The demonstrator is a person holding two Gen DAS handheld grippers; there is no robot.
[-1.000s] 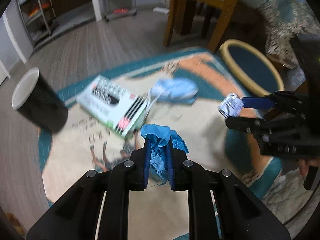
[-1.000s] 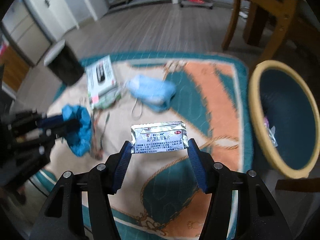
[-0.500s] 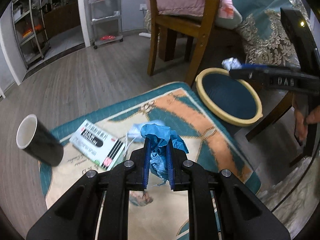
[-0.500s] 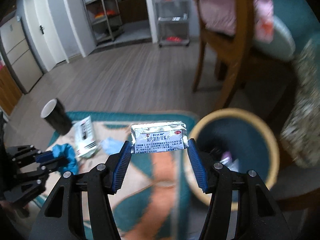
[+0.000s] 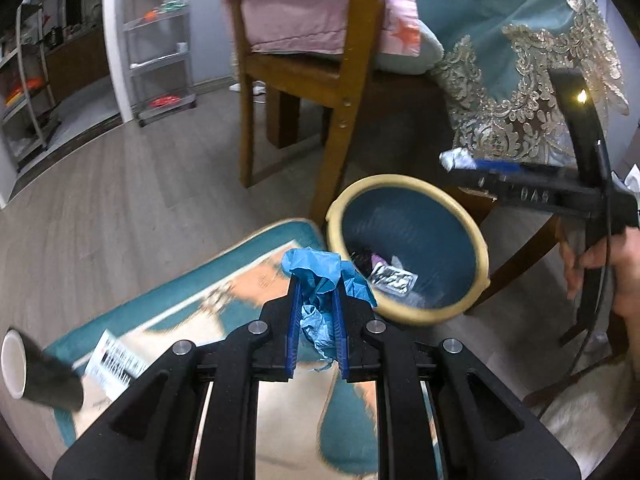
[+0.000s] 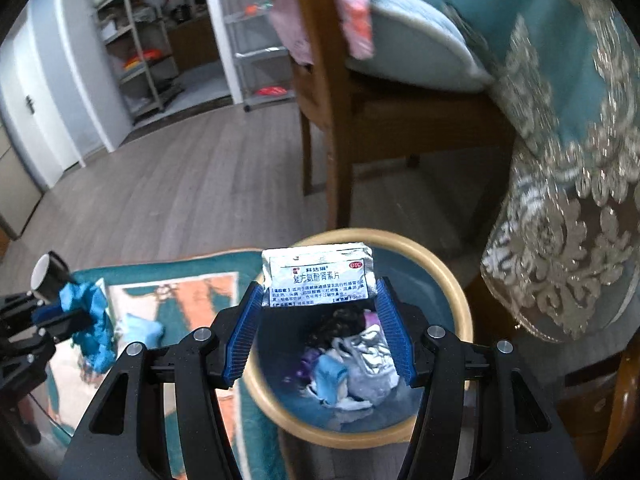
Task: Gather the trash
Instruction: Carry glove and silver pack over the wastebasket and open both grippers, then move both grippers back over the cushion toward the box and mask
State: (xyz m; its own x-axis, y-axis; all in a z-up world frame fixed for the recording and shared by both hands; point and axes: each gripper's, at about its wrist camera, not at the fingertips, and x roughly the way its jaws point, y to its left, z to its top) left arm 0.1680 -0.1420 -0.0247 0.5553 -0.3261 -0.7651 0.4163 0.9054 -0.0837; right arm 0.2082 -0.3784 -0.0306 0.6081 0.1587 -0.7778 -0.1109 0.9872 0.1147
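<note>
My left gripper (image 5: 317, 280) is shut on a crumpled blue glove (image 5: 320, 270) and holds it above the rug, just left of the teal bin with a yellow rim (image 5: 482, 248). My right gripper (image 6: 319, 296) is shut on a silver medicine sachet (image 6: 318, 276) and holds it over the bin (image 6: 460, 296), which has several scraps inside. The right gripper also shows in the left wrist view (image 5: 460, 162), above the bin's far right rim. The left gripper with the glove shows at the left of the right wrist view (image 6: 86, 316).
A black paper cup (image 5: 32, 372) and a white medicine box (image 5: 116, 364) lie on the patterned rug (image 5: 200, 292). A light blue mask (image 6: 140, 330) lies on the rug. A wooden chair (image 5: 336, 92) and a table with a lace-edged teal cloth (image 5: 520, 80) stand behind the bin.
Both grippers have moved from over the rug towards the bin. The right gripper with the sachet now hangs over the bin's opening, and the left one with the glove is near its rim.
</note>
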